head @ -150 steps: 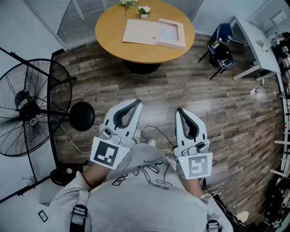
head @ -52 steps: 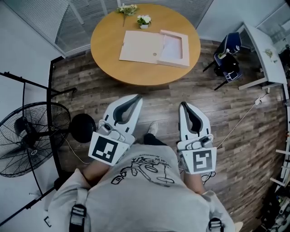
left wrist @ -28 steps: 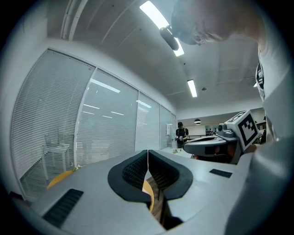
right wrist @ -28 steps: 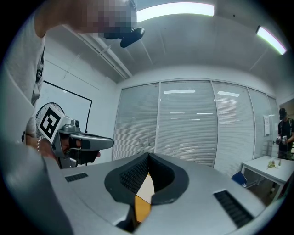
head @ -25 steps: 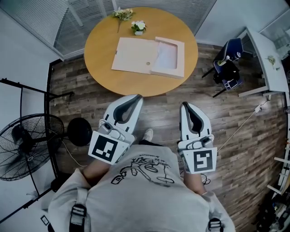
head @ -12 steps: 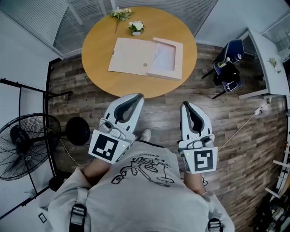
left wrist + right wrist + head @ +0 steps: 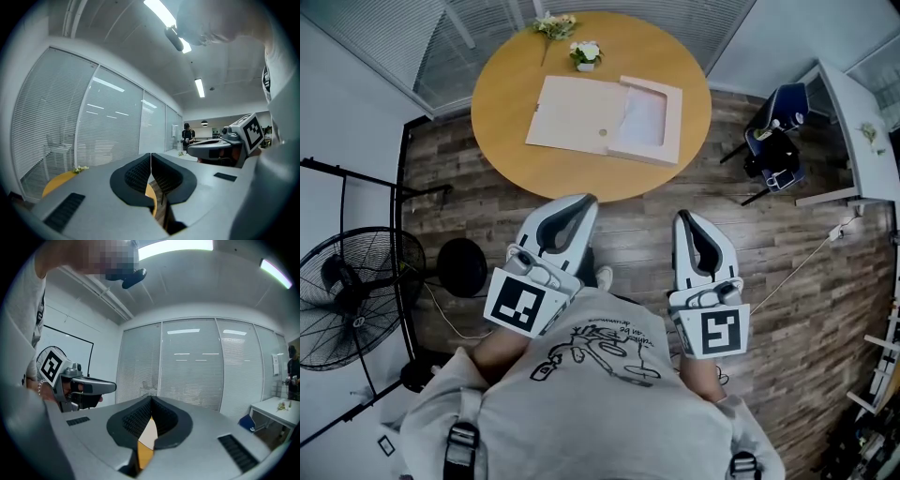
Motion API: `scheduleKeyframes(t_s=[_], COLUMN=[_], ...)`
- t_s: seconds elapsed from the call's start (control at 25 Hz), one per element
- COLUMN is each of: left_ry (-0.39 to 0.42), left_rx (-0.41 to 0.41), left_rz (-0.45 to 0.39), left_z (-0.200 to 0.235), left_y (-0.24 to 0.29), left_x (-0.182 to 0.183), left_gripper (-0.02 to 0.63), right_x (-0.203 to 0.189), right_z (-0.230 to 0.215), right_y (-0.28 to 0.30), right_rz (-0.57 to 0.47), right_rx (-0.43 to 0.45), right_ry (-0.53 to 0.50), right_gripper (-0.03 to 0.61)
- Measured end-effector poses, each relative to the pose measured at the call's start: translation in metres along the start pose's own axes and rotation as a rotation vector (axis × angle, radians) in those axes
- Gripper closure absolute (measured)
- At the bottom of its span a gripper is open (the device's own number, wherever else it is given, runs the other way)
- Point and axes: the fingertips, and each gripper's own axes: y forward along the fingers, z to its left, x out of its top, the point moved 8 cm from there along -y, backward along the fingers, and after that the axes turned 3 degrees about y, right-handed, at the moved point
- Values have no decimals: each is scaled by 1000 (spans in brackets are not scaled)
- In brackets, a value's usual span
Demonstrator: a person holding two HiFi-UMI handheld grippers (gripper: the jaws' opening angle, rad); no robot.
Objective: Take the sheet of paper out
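An open beige file box lies on the round wooden table at the top of the head view. Its lid is folded out to the left, and a white sheet of paper lies in the tray on the right. My left gripper and right gripper are held side by side in front of the person's body, over the floor short of the table's near edge. Both are shut and hold nothing. In the left gripper view the fingertips meet. The same holds in the right gripper view.
Two small bunches of flowers stand at the table's far side. A standing fan and a black round base are at the left. A blue chair and a white desk are at the right. Cables run over the wooden floor.
Over the earlier frames the table has drawn nearer and lower in the head view. Over the last half second almost nothing has shifted. Both grippers stay shut and level.
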Motion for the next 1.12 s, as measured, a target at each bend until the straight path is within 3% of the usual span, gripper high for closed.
scheduleKeyframes(t_s=[1.12], left_ry=[1], left_rx=[-9], left_rz=[-16], left_z=[83], left_y=[67], left_x=[2], left_gripper=[591], right_x=[16], right_z=[-28], right_y=[104], right_rz=[-18], right_rx=[0], right_ry=[-10], right_gripper=[571])
